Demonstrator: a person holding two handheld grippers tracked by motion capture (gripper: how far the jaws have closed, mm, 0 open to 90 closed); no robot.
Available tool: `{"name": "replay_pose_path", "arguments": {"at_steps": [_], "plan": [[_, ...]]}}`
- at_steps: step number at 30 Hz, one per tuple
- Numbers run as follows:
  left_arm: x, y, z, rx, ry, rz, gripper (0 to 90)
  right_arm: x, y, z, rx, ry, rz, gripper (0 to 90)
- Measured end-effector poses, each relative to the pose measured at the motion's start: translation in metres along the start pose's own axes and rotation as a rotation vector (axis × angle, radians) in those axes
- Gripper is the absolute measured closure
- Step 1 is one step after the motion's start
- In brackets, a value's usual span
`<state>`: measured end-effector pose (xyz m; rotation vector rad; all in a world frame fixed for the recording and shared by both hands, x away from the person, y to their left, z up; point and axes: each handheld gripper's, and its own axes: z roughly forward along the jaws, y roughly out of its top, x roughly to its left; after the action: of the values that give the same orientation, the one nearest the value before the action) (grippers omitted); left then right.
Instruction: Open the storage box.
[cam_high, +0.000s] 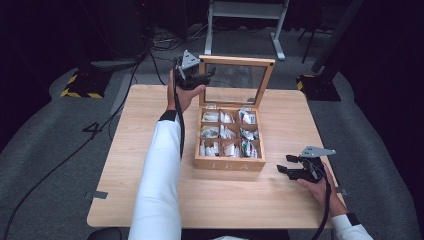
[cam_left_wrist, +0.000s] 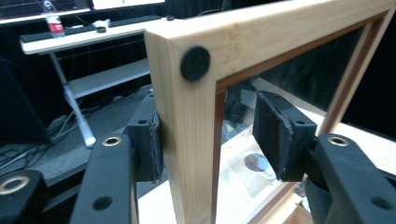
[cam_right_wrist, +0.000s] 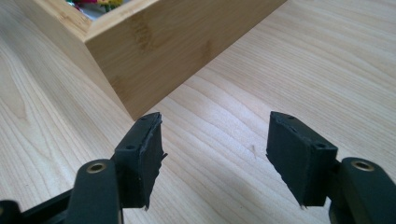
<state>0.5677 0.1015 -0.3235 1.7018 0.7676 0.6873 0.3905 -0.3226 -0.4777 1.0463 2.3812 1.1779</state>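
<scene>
While the wooden tea box stands in the middle of the tabletop, its glass lid is raised upright. The left tool is at the lid's upper left corner, with the frame between its jaws: one pad lies against the wood, the other pad stands apart from the glass, so the tool is open. The right tool hovers open near the box's front right corner, holding nothing.
</scene>
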Motion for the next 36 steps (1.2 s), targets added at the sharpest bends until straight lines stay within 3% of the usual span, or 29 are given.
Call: {"name": "replay_pose_path", "arguments": {"at_steps": [6, 9, 12, 14, 22, 26, 27, 29, 31, 36], "plan": [[0.003, -0.005, 0.013, 0.048, 0.053, -0.007, 46.4, 0.000, -0.001, 0.002, 0.007, -0.002, 0.009, 36.2], [0.005, -0.012, 0.016, 0.045, 0.048, -0.035, 47.0, -0.001, -0.002, 0.003, 0.014, 0.002, 0.008, 36.2], [0.004, -0.017, 0.021, 0.069, 0.067, -0.036, 46.4, -0.001, -0.002, 0.004, 0.021, -0.006, 0.002, 36.2], [0.004, -0.023, 0.024, 0.100, 0.066, -0.058, 46.8, -0.001, -0.002, 0.004, 0.022, -0.009, 0.008, 36.2], [0.001, -0.035, 0.028, 0.137, 0.086, -0.046, 46.7, 0.000, -0.002, 0.005, 0.025, -0.007, 0.002, 35.8], [0.001, -0.042, 0.033, 0.193, 0.108, -0.026, 47.4, 0.000, -0.003, 0.005, 0.031, -0.009, 0.007, 35.8], [0.000, -0.047, 0.036, 0.228, 0.124, -0.019, 48.6, 0.000, -0.003, 0.006, 0.032, -0.008, 0.002, 35.8], [0.001, -0.050, 0.037, 0.242, 0.126, -0.013, 48.9, 0.000, -0.003, 0.006, 0.033, -0.006, 0.002, 35.9], [0.003, -0.058, 0.039, 0.268, 0.121, -0.037, 50.7, 0.001, -0.003, 0.007, 0.037, -0.004, 0.001, 35.8], [0.003, -0.067, 0.042, 0.305, 0.124, -0.034, 52.2, 0.001, -0.003, 0.008, 0.040, -0.005, -0.002, 35.8]]}}
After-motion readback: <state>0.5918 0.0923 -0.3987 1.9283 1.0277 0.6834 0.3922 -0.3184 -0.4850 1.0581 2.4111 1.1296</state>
